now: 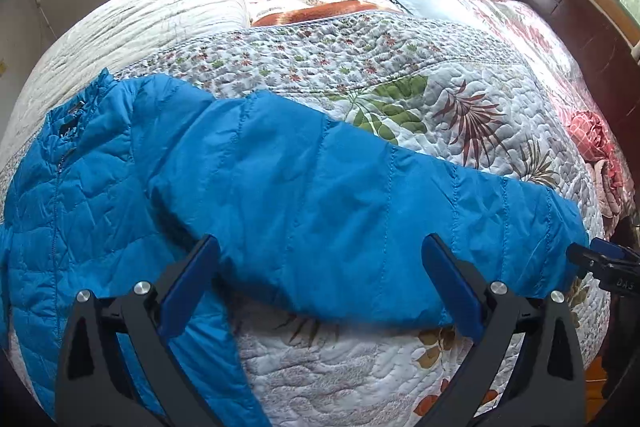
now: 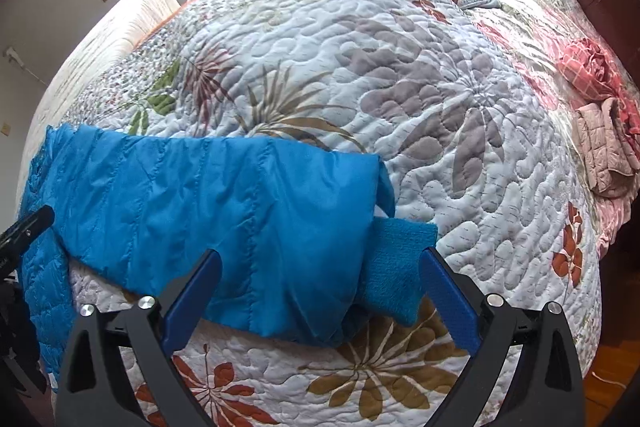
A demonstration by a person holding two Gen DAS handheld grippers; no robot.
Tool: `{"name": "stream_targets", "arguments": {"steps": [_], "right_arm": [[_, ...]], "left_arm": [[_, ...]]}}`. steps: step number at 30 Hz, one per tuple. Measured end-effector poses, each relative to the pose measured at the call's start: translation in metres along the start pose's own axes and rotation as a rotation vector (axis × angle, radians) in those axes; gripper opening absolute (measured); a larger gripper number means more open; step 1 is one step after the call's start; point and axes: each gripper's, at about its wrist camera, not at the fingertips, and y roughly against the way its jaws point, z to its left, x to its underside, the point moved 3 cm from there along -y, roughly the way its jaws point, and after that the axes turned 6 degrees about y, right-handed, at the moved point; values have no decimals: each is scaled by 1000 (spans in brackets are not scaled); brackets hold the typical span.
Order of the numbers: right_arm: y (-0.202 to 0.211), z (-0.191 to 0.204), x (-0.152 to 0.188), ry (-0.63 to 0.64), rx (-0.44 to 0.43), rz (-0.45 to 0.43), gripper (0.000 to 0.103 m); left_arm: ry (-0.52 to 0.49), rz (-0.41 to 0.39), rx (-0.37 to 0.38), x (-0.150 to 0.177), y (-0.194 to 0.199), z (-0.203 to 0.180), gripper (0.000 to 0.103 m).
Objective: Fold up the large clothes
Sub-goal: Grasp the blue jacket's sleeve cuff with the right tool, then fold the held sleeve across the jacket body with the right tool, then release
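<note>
A blue quilted puffer jacket [image 1: 100,195] lies on the bed's floral quilt [image 1: 360,83], body at the left, one sleeve [image 1: 340,203] stretched out to the right. My left gripper [image 1: 320,251] is open, its fingers straddling the middle of the sleeve just above it. My right gripper [image 2: 320,263] is open over the sleeve's end [image 2: 260,227], with the knit cuff [image 2: 396,267] between its fingers. The right gripper also shows at the right edge of the left wrist view [image 1: 604,263].
A white cushion [image 1: 132,11] lies at the far left of the bed. A pink folded jacket [image 2: 604,151] and red checked cloth [image 2: 592,67] lie at the right, by the dark wooden headboard [image 1: 576,27]. The bed's edge drops to wooden floor at the lower right.
</note>
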Motion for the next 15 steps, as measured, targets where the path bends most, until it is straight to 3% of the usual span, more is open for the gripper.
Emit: {"name": "stream_targets", "arguments": {"steps": [8,10,12,15], "right_arm": [[-29,-12,-4,-5,-53,46,91],[-25,-13,-4,-10,-58,33,82],[-19,-12,-4,-10,-81,14,60],[-12,-7,-5,-25,-141,3,46]], "left_arm": [[18,34,-10,-1,-31,-2,99],[21,34,-11,-2,-35,-1,99],[20,34,-12,-3,-38,0,99],[14,32,-11,-3,-39,1,99]]}}
